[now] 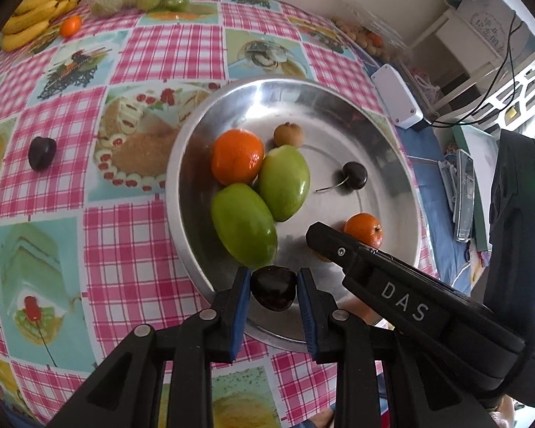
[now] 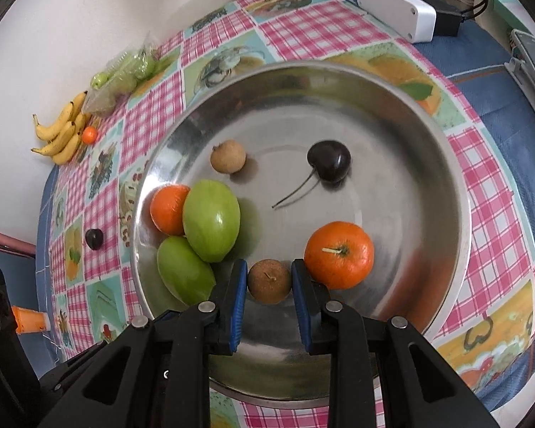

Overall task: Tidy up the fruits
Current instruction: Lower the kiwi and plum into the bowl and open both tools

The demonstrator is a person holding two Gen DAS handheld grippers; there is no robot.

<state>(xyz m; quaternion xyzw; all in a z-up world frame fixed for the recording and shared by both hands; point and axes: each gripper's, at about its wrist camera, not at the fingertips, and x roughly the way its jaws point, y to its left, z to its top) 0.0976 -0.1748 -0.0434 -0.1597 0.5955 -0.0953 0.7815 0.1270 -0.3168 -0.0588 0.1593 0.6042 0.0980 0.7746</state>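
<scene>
**Inspector A:** Presently, we find both claws loaded. The left gripper (image 1: 273, 290) is clamped on a dark, glossy cherry (image 1: 274, 291), held over the near rim of the wide, shallow steel bowl (image 1: 406, 164). The right gripper (image 2: 269, 280) is pinched tight on a small round brown longan (image 2: 269, 281), low inside that bowl.

**Inspector B:** We judge the step to be delivery: each fruit is due for release into the bowl. The next move calls for lowering, then parting the jaws gently so nothing rolls.

**Inspector A:** Obstructions noted. The small orange tangerine (image 2: 339, 255) sits just beside the right claw's outer finger. Two oval green fruits (image 1: 264, 203) lie just beyond the left claw, and the two grippers crowd each other.

**Inspector B:** Still outside the bowl, we record a second dark cherry (image 1: 42, 152) on the pink chequered tablecloth (image 1: 132, 249), with a bunch of yellow bananas (image 1: 35, 14) well apart at the far edge.
</scene>
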